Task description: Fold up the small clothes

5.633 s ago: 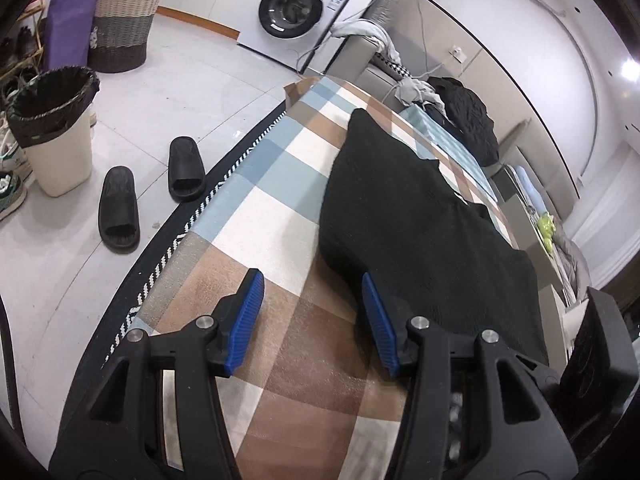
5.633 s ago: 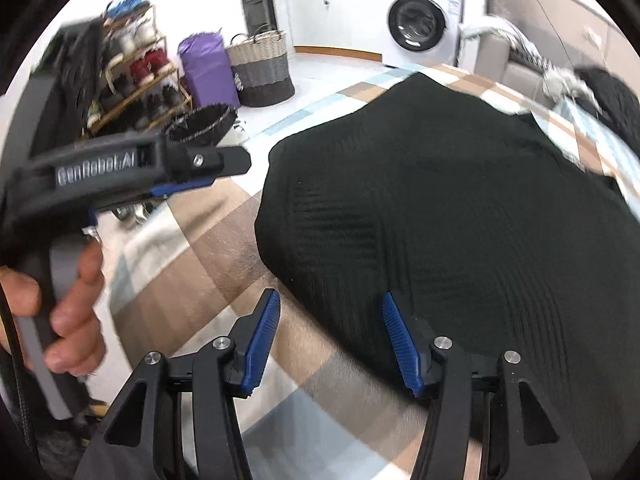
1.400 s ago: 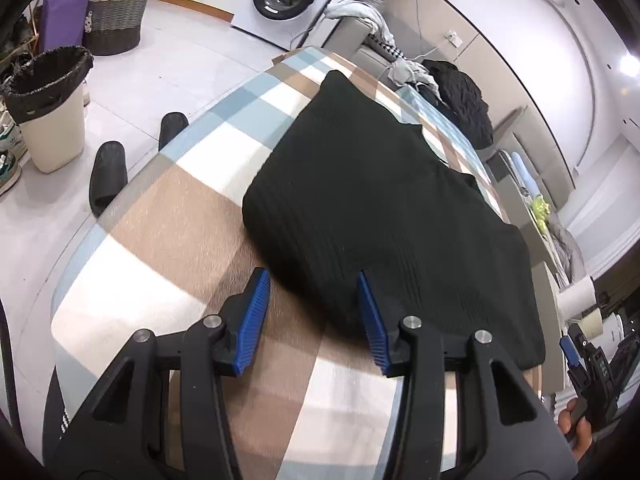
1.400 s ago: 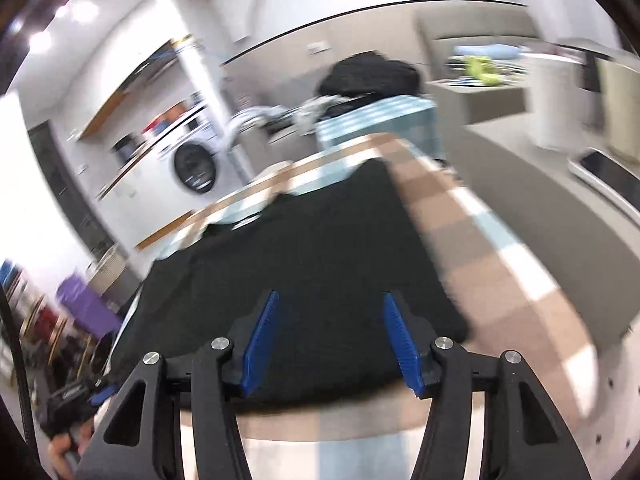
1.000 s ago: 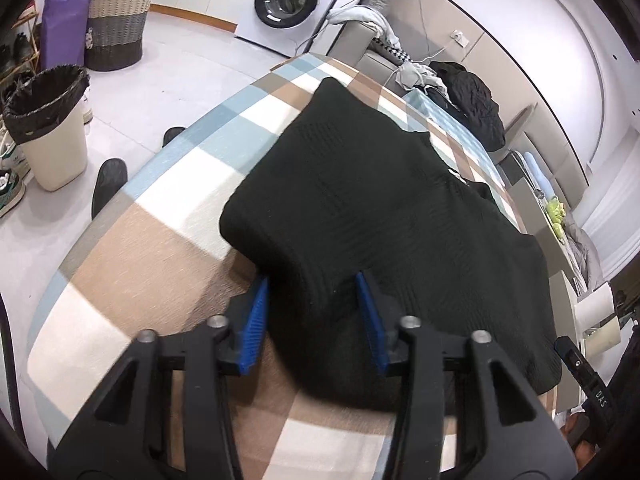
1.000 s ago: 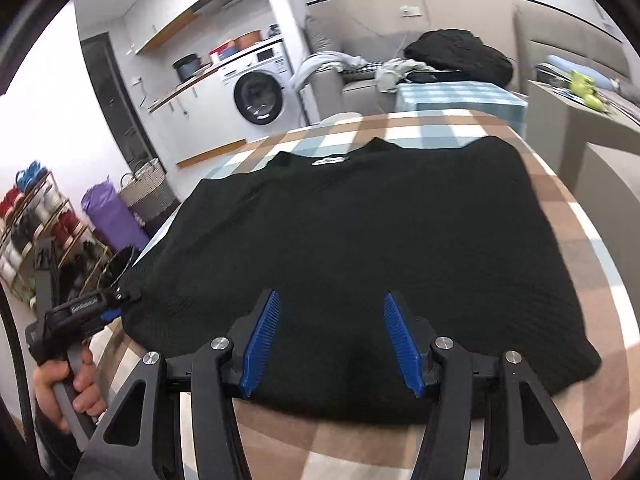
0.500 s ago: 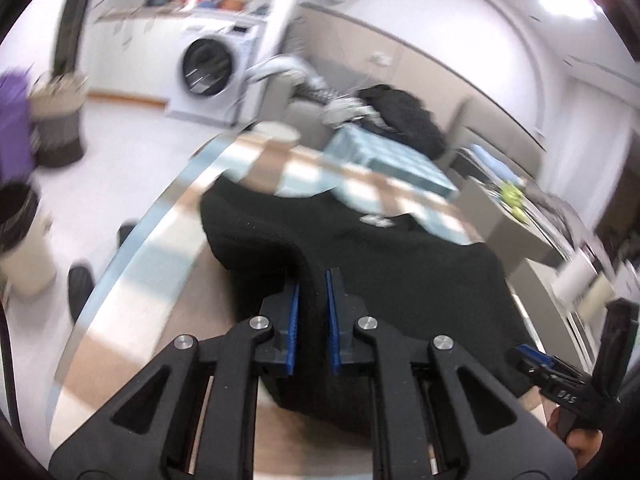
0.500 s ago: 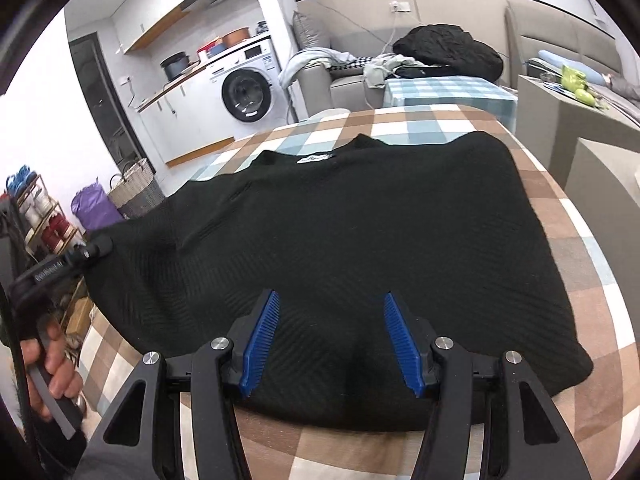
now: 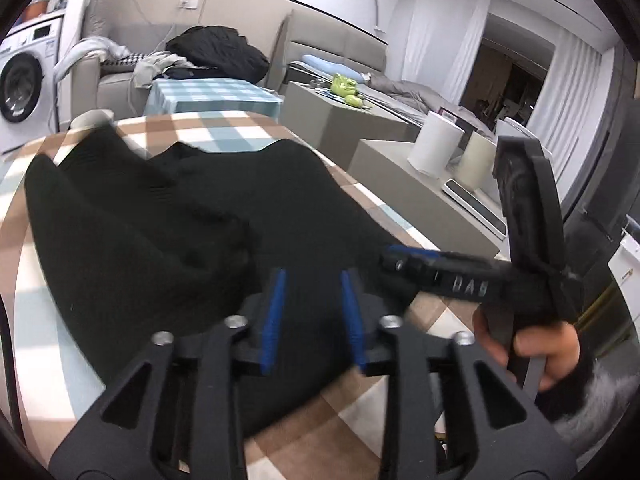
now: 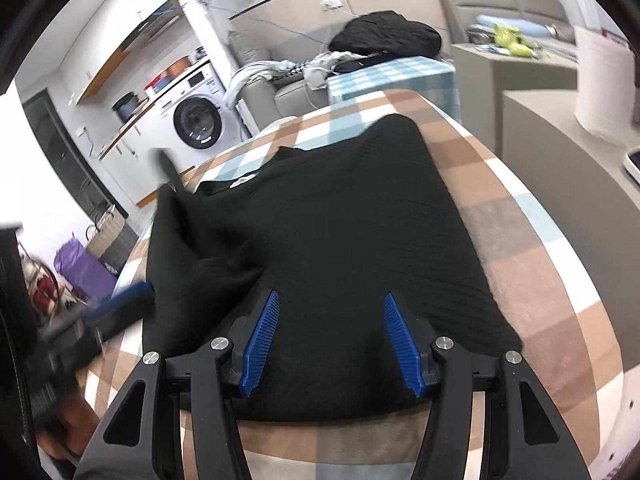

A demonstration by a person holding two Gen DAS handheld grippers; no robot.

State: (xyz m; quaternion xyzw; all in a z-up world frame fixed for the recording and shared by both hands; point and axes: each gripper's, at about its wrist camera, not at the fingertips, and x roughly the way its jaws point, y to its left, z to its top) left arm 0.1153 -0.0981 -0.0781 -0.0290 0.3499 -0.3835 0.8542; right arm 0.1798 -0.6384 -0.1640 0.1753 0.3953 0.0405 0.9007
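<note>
A black knit sweater (image 9: 168,216) lies on the checked table (image 9: 208,136). Its left side is folded over onto the body, with a raised fold (image 10: 200,240) at the left. My left gripper (image 9: 312,292) is open over the sweater's near edge, its blue pads apart with nothing pinched between them. My right gripper (image 10: 332,320) is open above the sweater's (image 10: 360,216) hem. The right gripper's body (image 9: 460,276) also shows at the right of the left wrist view, held in a hand.
A washing machine (image 10: 198,120) stands at the far left. A sofa with piled clothes (image 9: 212,56) is behind the table. Grey cabinets (image 9: 384,152) with white canisters (image 9: 436,148) stand to the right. A purple bag (image 10: 80,268) and a basket are on the floor at the left.
My left gripper carried the sweater's left edge across onto the body, then opened and let it go. The right gripper stayed open over the hem.
</note>
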